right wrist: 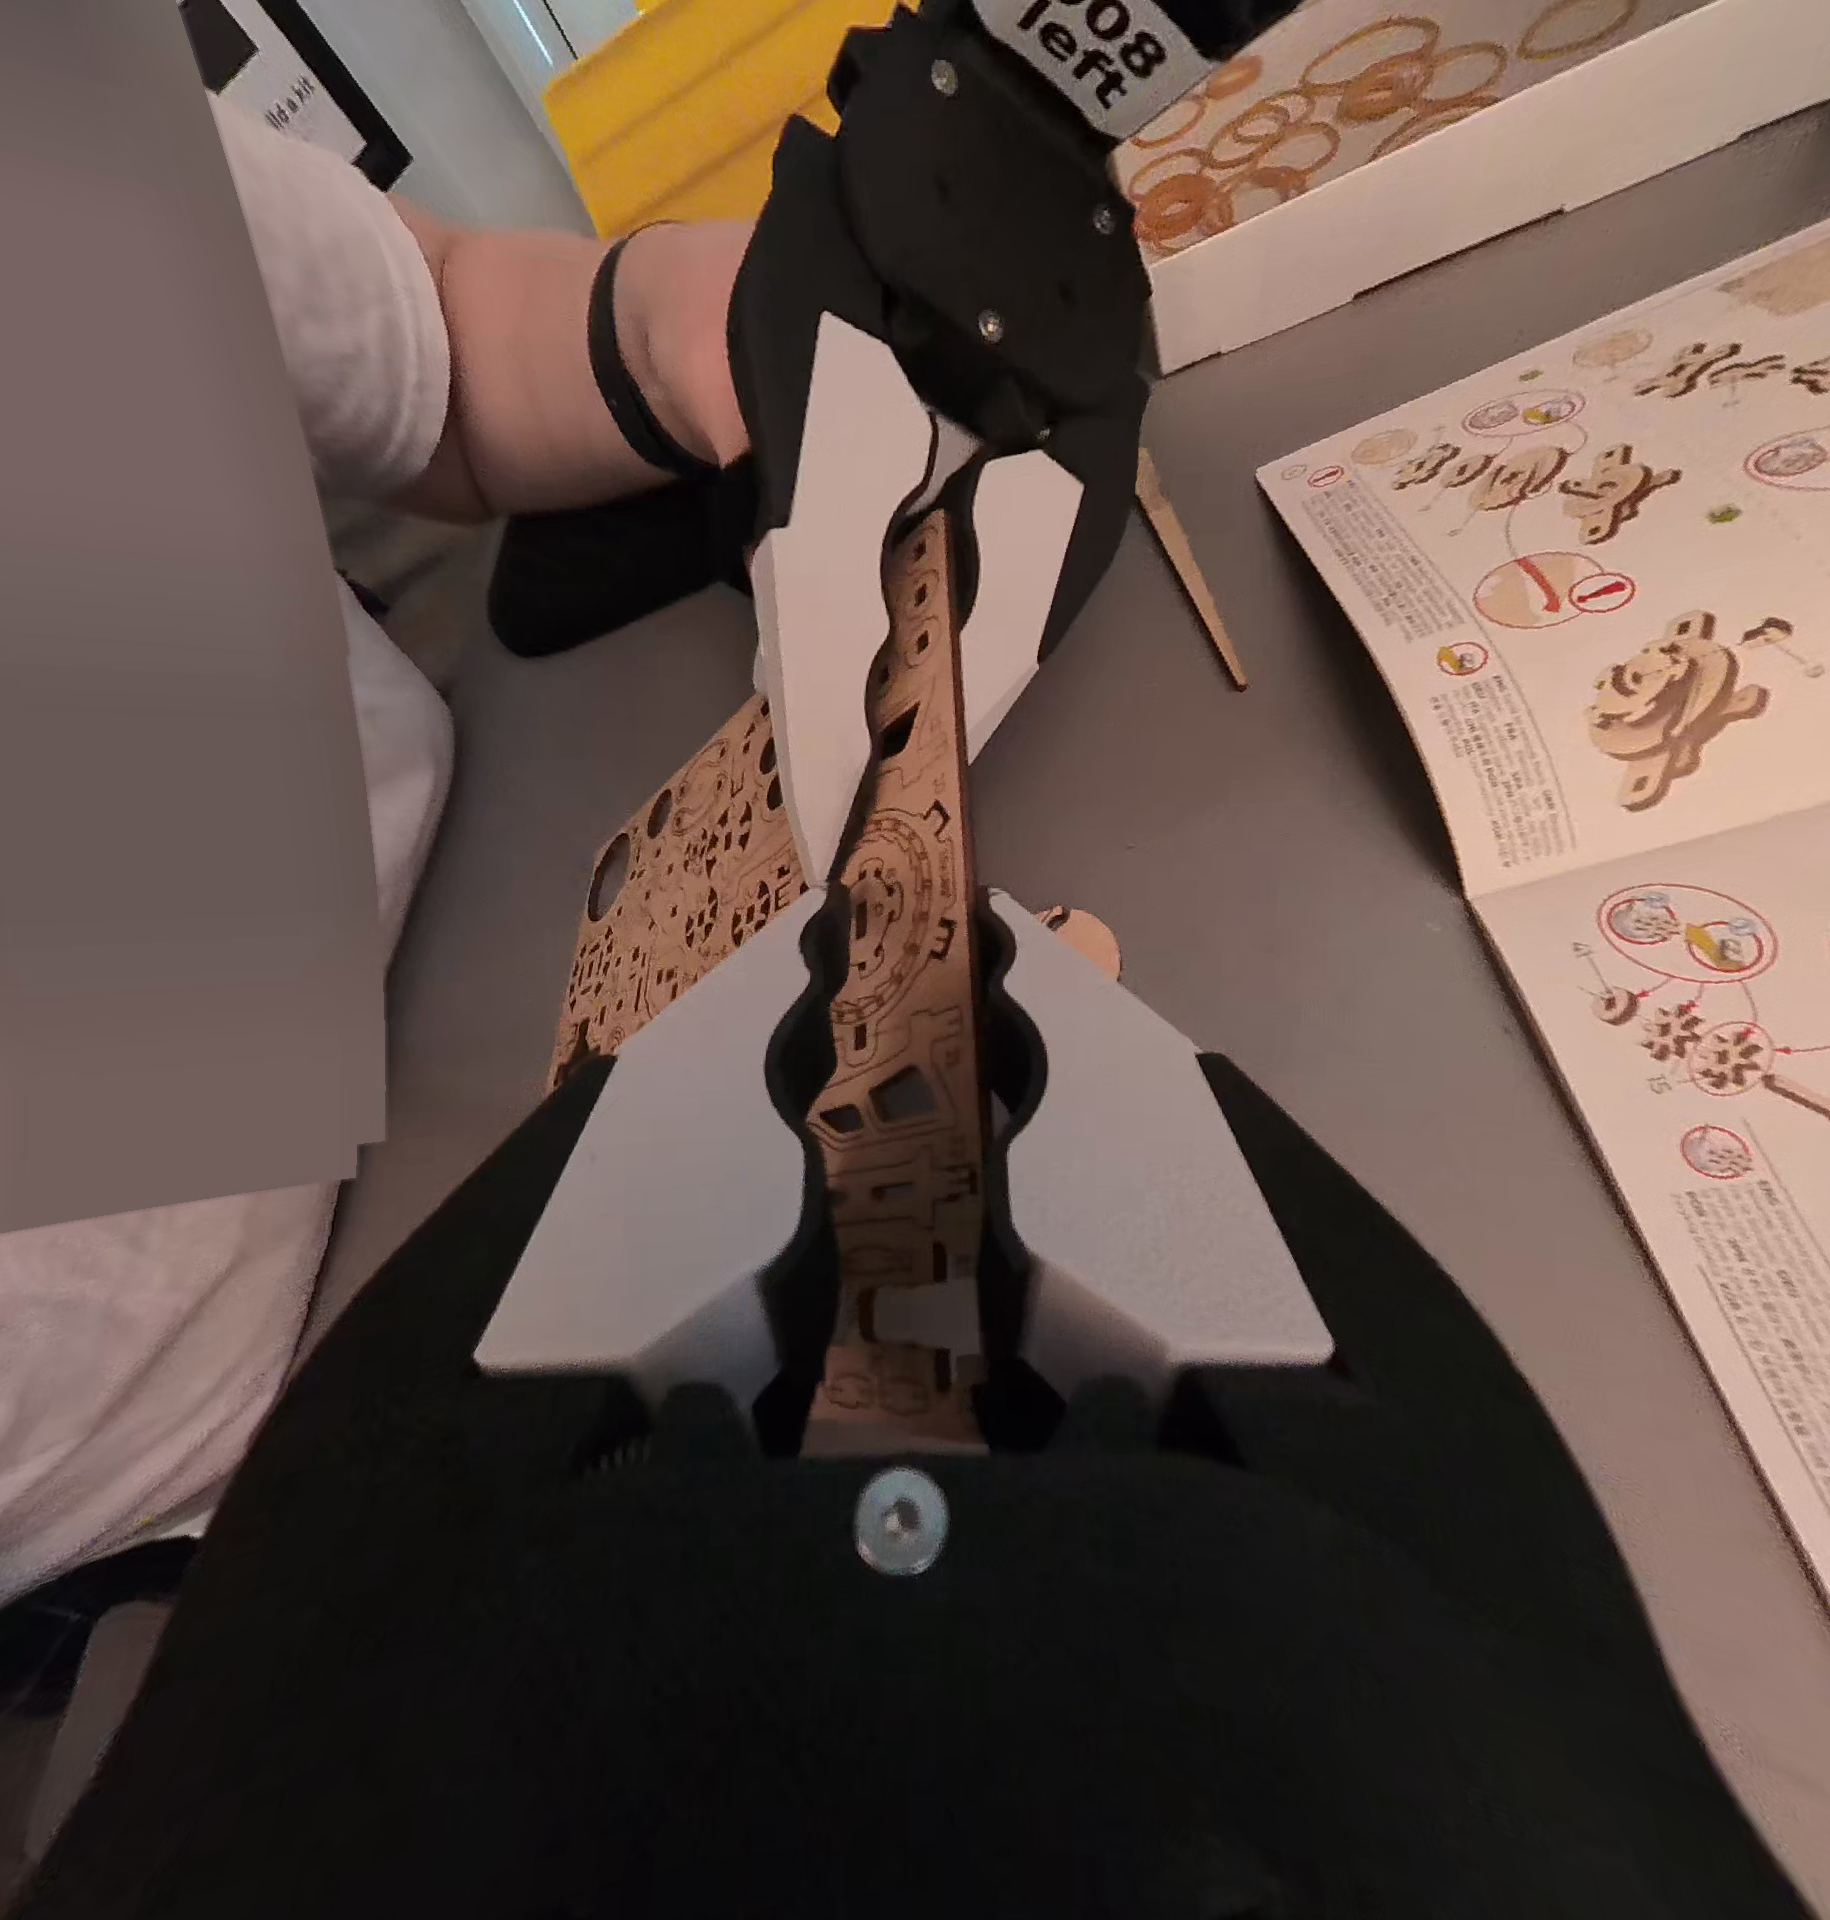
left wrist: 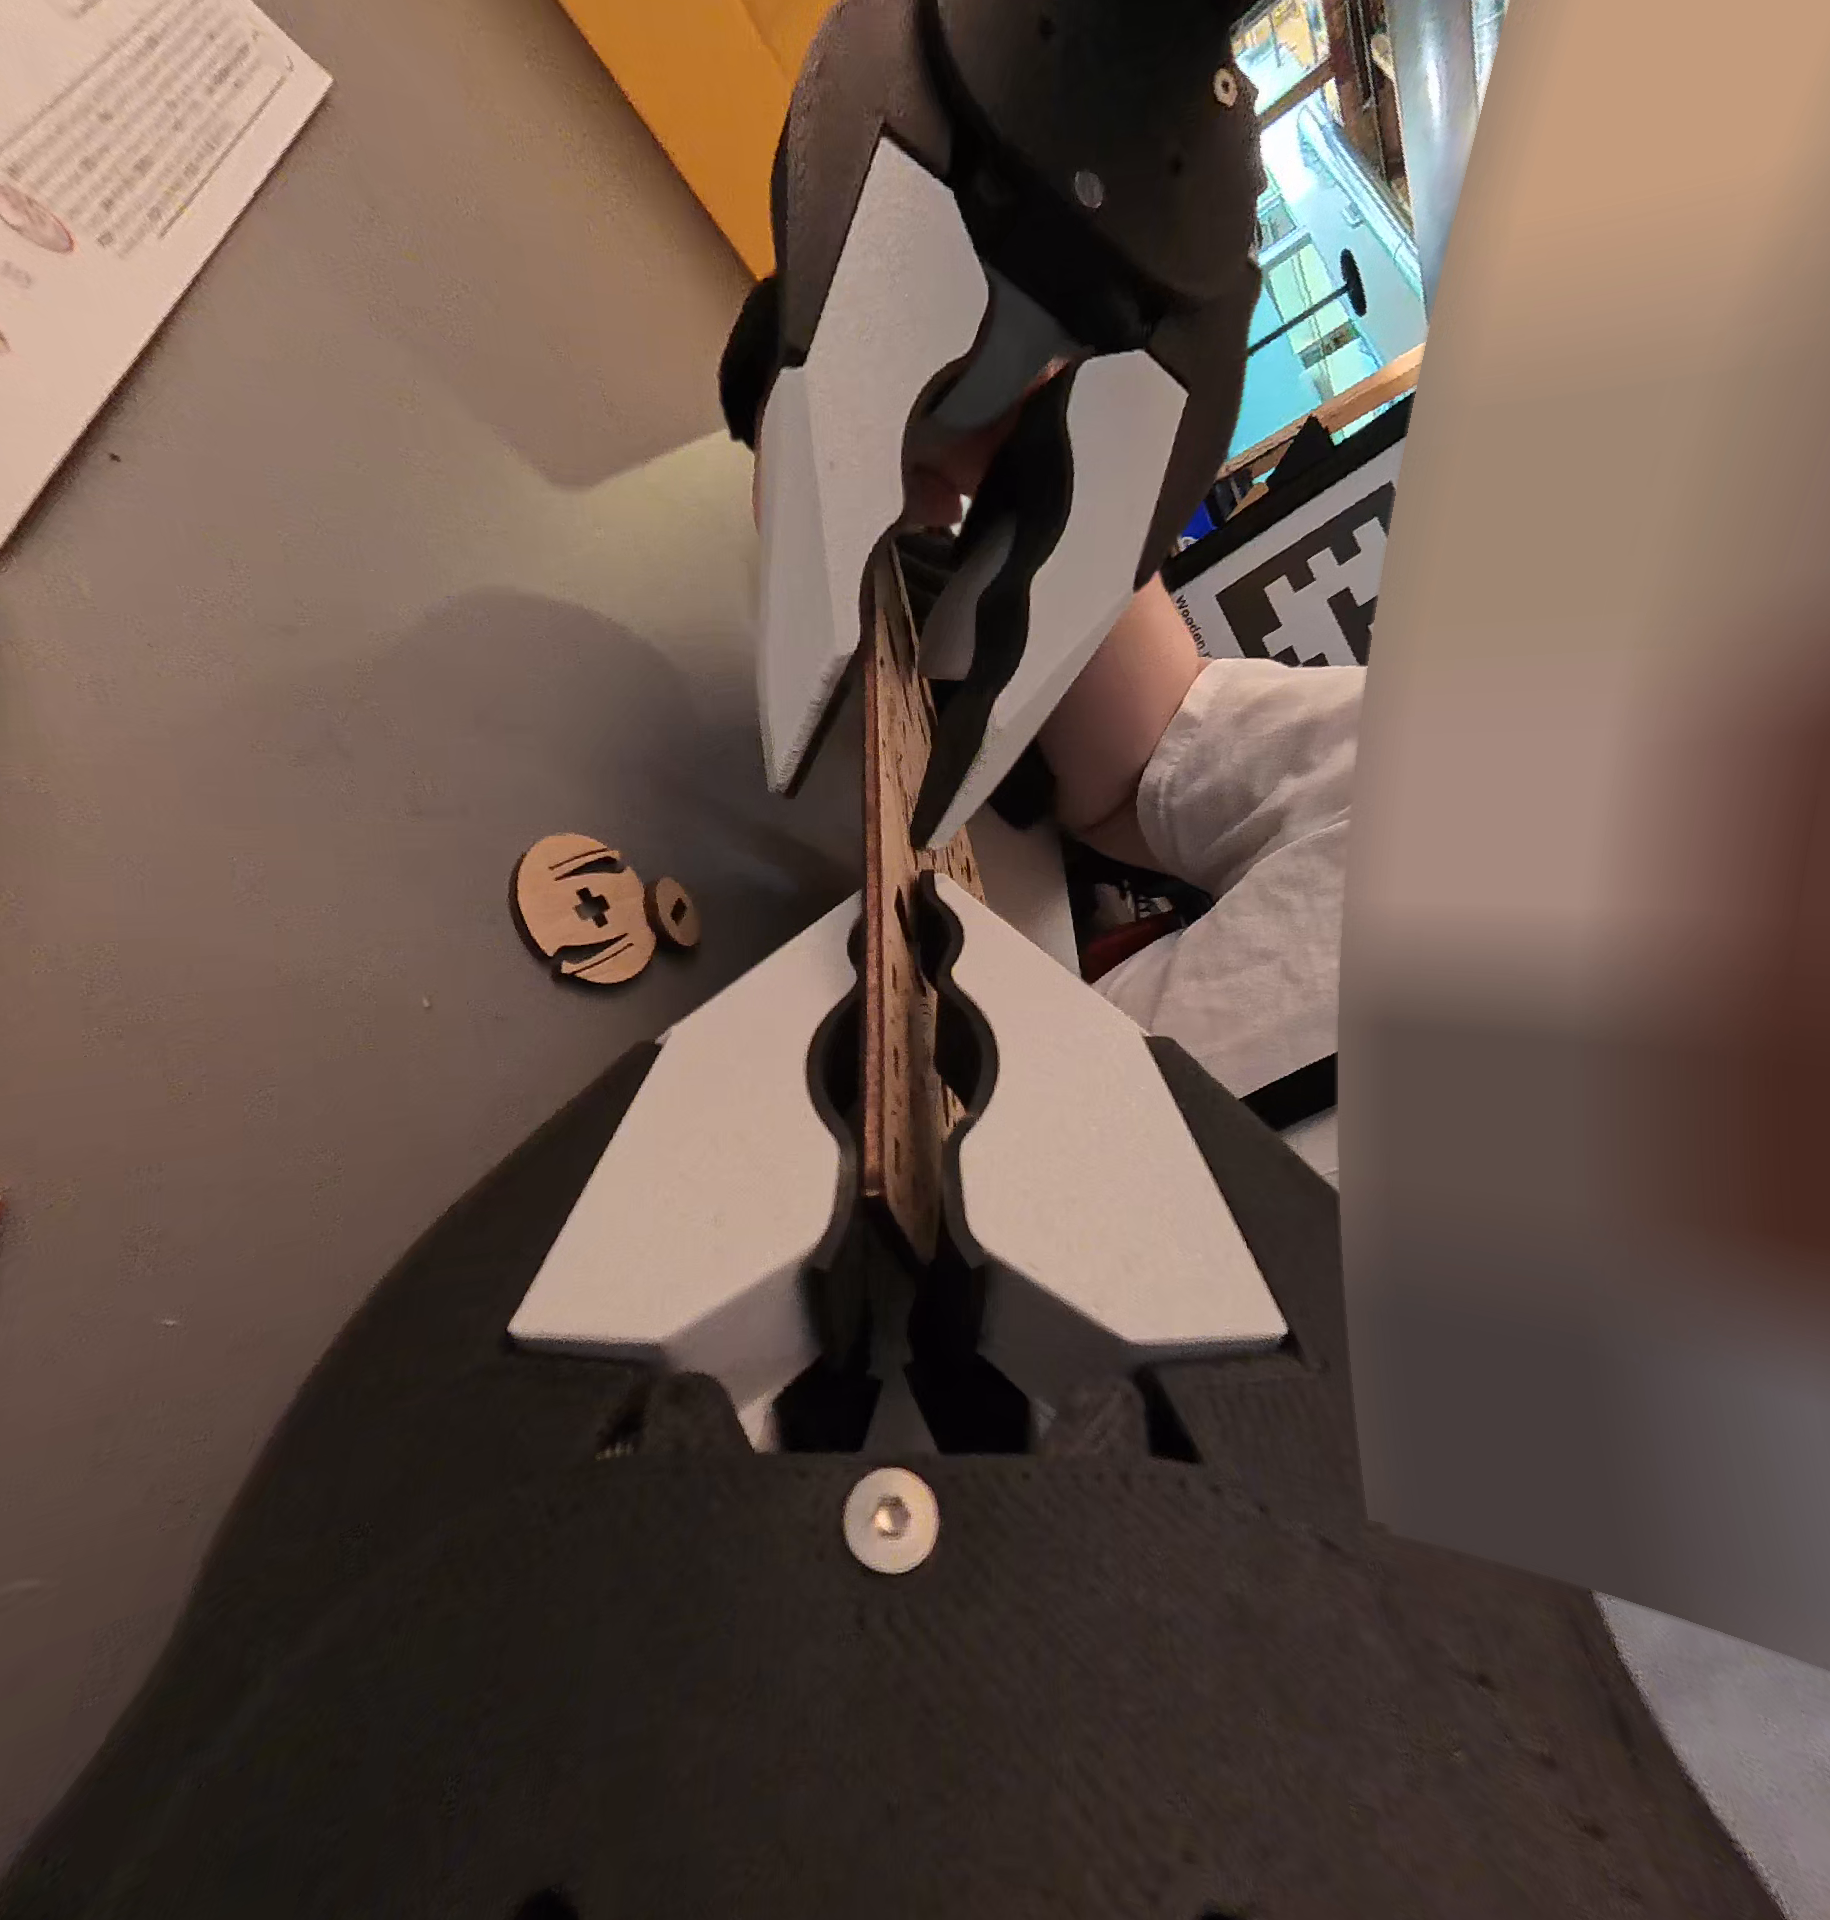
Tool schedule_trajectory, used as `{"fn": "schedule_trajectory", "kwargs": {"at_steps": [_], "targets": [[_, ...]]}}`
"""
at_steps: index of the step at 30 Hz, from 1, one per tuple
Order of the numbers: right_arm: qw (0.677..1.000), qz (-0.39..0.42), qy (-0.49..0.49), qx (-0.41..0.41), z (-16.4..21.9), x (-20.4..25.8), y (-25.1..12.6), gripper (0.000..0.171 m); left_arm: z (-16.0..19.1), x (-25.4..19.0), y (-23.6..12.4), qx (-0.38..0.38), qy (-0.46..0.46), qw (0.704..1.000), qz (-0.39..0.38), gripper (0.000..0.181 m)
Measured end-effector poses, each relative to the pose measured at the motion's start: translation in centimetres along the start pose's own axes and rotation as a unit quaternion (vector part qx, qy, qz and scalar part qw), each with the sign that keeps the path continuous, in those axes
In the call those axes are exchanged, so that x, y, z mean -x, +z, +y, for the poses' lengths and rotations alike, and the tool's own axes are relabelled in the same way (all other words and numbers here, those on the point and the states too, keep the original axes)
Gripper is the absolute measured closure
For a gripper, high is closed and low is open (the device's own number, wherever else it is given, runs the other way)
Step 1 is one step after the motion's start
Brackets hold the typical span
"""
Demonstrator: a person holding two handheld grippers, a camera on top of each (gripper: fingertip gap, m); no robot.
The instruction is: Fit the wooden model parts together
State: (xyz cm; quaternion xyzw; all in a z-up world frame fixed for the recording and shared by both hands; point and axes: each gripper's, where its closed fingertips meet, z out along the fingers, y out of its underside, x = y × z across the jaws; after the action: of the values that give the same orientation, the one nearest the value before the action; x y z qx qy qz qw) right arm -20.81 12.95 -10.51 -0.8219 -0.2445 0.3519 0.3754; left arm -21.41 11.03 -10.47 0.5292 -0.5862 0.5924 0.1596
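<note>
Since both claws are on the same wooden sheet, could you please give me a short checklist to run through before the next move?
1. Left claw shut on the wooden sheet: ok.
2. Right claw shut on the same sheet: ok.
3. Sheet held edge-up above the grey table, between the two facing claws: ok.
4. Loose round wooden part and small disc lying apart from the claws: ok.
5. Instruction booklet open and in view: ok.
6. Which piece of the sheet is to be pressed out: cannot tell.
</note>
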Motion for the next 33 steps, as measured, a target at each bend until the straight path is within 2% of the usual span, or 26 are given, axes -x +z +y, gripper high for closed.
{"fn": "schedule_trajectory", "kwargs": {"at_steps": [16, 21, 33], "targets": [[0.996, -0.039, 0.081, -0.017, -0.03, -0.07, 0.05, 0.155, 0.08, 0.15, 0.08, 0.005, 0.006, 1.0, -0.008, 0.179], [0.999, -0.013, 0.044, -0.015, -0.36, -0.1, -0.24, 0.155, -0.37, -0.11, -0.04, -0.011, -0.009, 1.0, -0.013, 0.179], [0.999, 0.001, 0.035, 0.011, 0.5, -0.65, 0.18, 0.152, 0.02, 0.62, 0.1, -0.007, -0.033, 0.999, -0.022, 0.18]]}}
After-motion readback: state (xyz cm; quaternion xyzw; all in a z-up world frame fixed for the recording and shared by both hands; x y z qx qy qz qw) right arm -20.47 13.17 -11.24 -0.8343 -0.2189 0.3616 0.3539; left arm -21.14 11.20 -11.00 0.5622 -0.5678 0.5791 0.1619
